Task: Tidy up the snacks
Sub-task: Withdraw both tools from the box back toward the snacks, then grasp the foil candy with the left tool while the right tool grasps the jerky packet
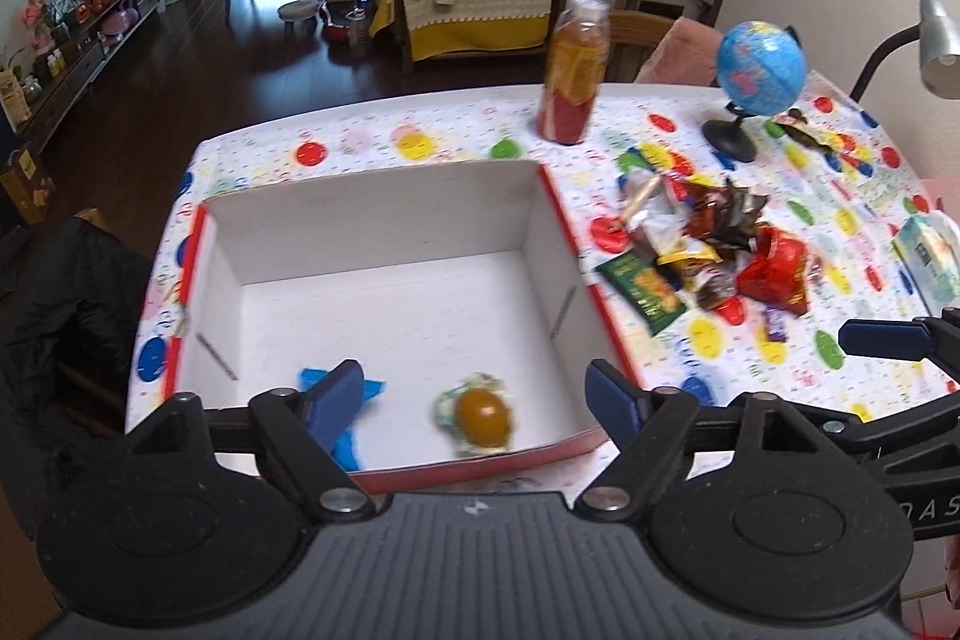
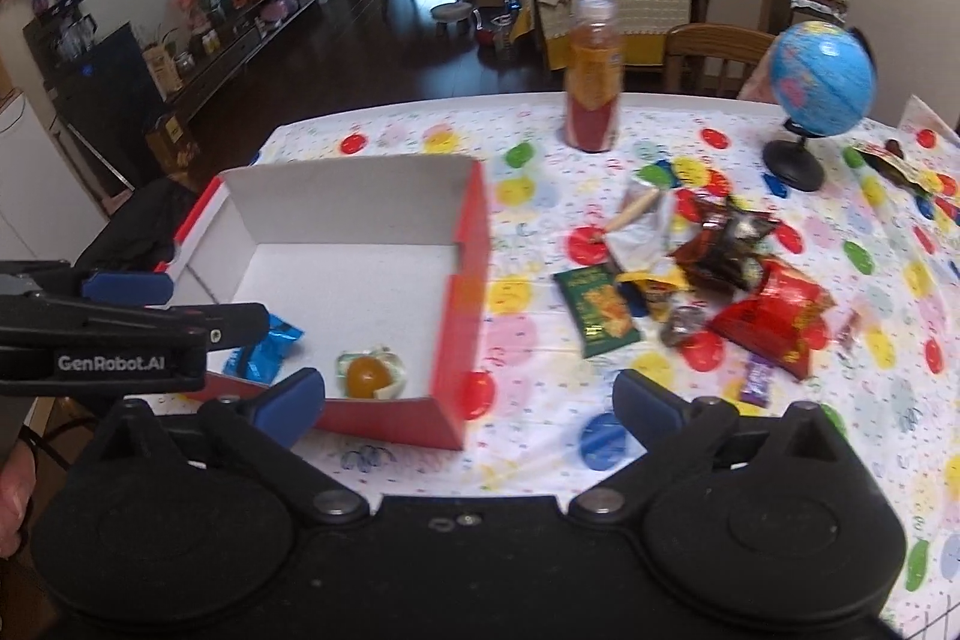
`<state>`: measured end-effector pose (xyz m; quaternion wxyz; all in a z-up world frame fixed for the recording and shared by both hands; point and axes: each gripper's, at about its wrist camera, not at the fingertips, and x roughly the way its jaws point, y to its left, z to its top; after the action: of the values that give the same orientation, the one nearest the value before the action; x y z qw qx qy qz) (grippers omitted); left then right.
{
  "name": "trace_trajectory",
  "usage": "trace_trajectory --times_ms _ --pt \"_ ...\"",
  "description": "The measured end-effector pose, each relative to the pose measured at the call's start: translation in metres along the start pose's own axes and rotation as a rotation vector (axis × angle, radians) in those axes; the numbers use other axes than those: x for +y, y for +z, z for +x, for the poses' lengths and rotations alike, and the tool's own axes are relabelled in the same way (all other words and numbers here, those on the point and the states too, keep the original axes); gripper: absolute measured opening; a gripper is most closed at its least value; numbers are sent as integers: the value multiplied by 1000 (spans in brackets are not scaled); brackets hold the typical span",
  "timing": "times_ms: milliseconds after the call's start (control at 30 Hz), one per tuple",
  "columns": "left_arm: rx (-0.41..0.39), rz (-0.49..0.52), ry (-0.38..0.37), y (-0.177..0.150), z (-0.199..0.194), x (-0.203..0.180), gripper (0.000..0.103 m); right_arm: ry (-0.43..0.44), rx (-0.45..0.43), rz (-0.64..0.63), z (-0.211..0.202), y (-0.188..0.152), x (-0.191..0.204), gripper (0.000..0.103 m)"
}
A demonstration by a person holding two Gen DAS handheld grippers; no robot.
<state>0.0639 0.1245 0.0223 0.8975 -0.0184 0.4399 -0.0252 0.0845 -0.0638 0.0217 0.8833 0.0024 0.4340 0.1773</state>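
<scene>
A red box with a white inside stands on the left of the table. In it lie a blue wrapped snack and an orange jelly cup. A pile of snack packets lies to the right of the box, with a green packet nearest it. My left gripper is open and empty above the box's near edge. My right gripper is open and empty above the table at the box's near right corner.
An orange juice bottle and a blue globe stand at the back of the table. A tissue pack lies at the right edge. A lamp stands at far right. A chair is behind the table.
</scene>
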Motion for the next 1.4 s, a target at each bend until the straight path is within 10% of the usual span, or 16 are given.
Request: trace_trajectory --times_ms 333,1400 --pt "-23 -19 -84 8 12 -62 103 -22 -55 0 -23 -15 -77 103" --pt "93 42 41 29 163 -215 103 -204 105 227 78 -7 -318 87"
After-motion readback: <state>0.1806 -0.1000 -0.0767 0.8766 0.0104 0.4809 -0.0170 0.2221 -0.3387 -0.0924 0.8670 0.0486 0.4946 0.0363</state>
